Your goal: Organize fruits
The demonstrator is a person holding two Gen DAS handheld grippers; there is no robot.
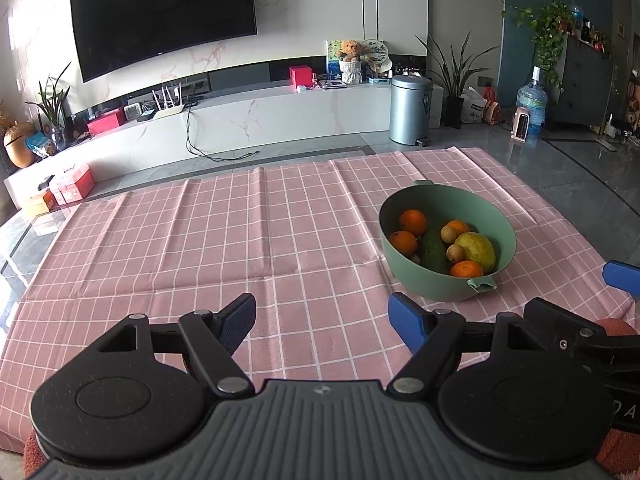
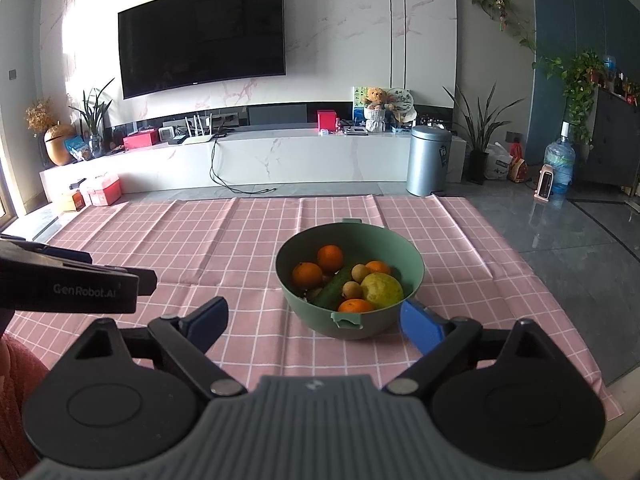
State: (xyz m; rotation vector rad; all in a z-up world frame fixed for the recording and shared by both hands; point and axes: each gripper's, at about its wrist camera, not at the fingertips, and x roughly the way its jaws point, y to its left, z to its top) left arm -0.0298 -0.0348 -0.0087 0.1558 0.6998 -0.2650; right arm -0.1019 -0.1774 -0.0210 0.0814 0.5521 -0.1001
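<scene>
- My left gripper (image 1: pixel 322 322) hung over the pink checked tablecloth (image 1: pixel 200 240), its blue-padded jaws spread wide with nothing between them
- My right gripper (image 2: pixel 314 320) also stood wide open and empty, just near of the round green bowl (image 2: pixel 416 276)
- The bowl sat on the cloth's right half, holding four oranges (image 2: pixel 330 258), a yellow-green pear-like fruit (image 2: pixel 382 290), a dark green cucumber (image 2: pixel 334 290) and small brown round fruits (image 2: pixel 359 271)
- All the fruit lay inside the bowl
</scene>
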